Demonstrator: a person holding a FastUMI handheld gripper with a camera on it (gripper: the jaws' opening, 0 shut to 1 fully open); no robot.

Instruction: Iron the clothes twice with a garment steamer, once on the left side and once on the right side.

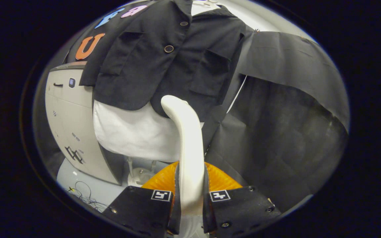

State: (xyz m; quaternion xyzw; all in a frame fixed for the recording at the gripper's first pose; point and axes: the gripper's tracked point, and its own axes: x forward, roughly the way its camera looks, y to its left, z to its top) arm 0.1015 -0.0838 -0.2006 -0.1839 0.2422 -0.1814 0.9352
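Black cloth backs the booth; dark jacket point(164, 56) hangs over a white shirt point(134, 132), beyond the fingers point(190, 198). Fingers clamp the white steamer point(185, 138), long axis running straight ahead, nozzle at the jacket's lower hem, near centre seam.

Your tool point(190, 198) clamped on the steamer point(187, 142) between its fingers, steamer head against the jacket point(164, 56) hem, shirt point(134, 132) under the jacket, cabinet point(71, 125) left of both.
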